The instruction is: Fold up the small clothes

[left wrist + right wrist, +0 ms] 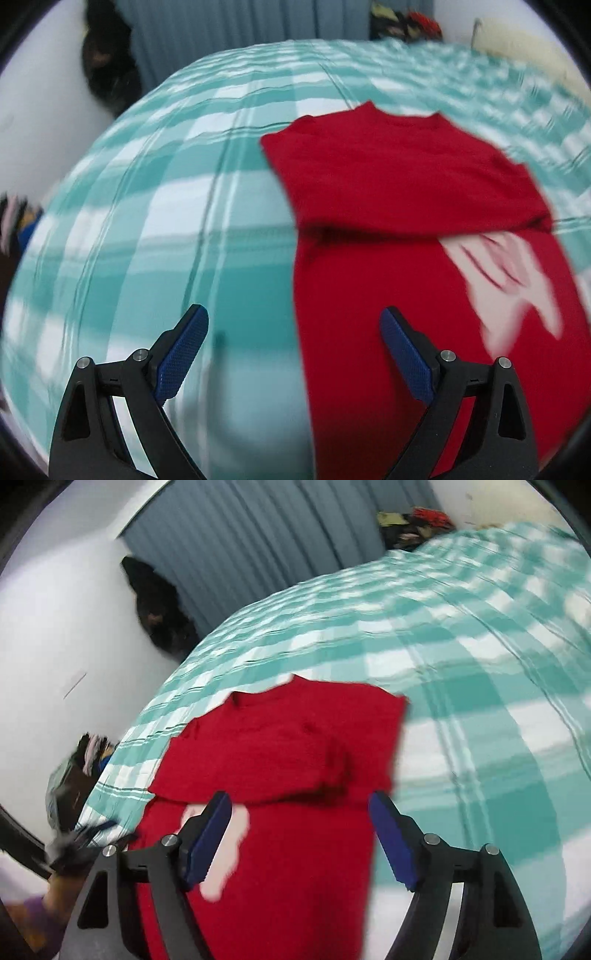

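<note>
Since both views are smeared by motion, the finer creases are hard to read, but the main layout is plain enough. At about nine o'clock in the left wrist view lies bare teal-and-white checked bedspread (155, 206), and the left tongs (294, 334) hang over it at six o'clock with jaws spread wide and nothing between them. From twelve round to four o'clock in that view lies the red shirt (388, 177), flat on the bedspread, its collar end at twelve and that upper part already doubled down over the body, with a white print (513, 280) showing at three o'clock below the folded edge. In the right wrist view the right tongs (300, 836) sit at six o'clock, likewise wide open and empty, hovering above the shirt without touching it. This shirt looks like light, limp knit: it should drape and sag from any pinch, slide little on the cotton bedspread, and take no harm from a firm grip. Best hold, I would judge, is at the two corners of the hem nearest the tongs, pinching both layers at the edge so the cloth lifts evenly.
</note>
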{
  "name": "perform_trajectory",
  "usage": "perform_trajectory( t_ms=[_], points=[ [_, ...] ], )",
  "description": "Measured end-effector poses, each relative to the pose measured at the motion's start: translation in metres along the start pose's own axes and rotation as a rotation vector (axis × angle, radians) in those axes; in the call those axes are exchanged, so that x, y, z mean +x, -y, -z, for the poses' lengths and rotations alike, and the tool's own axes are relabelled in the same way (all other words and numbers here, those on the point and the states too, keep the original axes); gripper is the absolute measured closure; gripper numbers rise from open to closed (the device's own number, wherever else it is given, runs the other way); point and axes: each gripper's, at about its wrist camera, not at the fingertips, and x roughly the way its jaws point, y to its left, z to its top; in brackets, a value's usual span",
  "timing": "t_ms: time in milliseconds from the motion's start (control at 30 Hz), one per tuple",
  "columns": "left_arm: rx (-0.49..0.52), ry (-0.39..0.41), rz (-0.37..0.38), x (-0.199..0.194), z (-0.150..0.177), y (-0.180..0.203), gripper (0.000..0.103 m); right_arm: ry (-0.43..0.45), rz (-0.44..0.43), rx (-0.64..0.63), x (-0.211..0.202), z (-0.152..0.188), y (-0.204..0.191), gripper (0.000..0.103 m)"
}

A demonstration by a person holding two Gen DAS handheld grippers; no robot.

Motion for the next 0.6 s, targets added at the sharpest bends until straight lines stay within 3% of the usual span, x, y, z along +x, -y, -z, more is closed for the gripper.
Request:
perform_trajectory(
  t_ms=[67,100,133,200,267,300,433,500,567,600],
  points=[
    [0.007,0.010,-0.060,0.022,-0.018,0.003,0.012,-0.015,0.013,0.029,-0.014,0.019,0.015,0.027],
    [-0.021,0.024,-0.081,0.027,-0.022,-0.002,0.031,-0.020,0.020,0.026,-0.018,0.026,0.018,0.027],
    [-0.097,0.028,-0.104,0.031,-0.024,-0.015,0.068,-0.032,0.032,0.012,-0.021,0.033,0.021,0.027],
    [-0.263,0.001,-0.021,0.034,-0.018,-0.042,0.087,-0.071,0.059,-0.047,-0.015,0.041,0.022,0.027],
    [-0.303,0.004,-0.038,0.031,-0.008,-0.049,0.102,-0.099,0.054,-0.114,-0.003,0.037,0.018,0.027],
    [-0.302,0.000,-0.065,0.031,-0.004,-0.051,0.103,-0.107,0.040,-0.134,0.004,0.032,0.015,0.027],
    [-0.411,-0.012,0.012,0.031,0.009,-0.075,0.100,-0.202,-0.124,-0.187,0.047,0.013,-0.008,0.028],
    [-0.426,-0.017,0.027,0.028,0.011,-0.079,0.100,-0.196,-0.130,-0.178,0.064,0.004,-0.016,0.028],
    [-0.403,-0.015,0.032,0.019,0.013,-0.074,0.087,-0.222,-0.192,-0.006,0.087,-0.004,-0.003,0.028],
    [-0.390,-0.004,0.040,0.012,0.015,-0.069,0.068,-0.264,-0.229,0.076,0.100,-0.004,0.004,0.030]
  ],
)
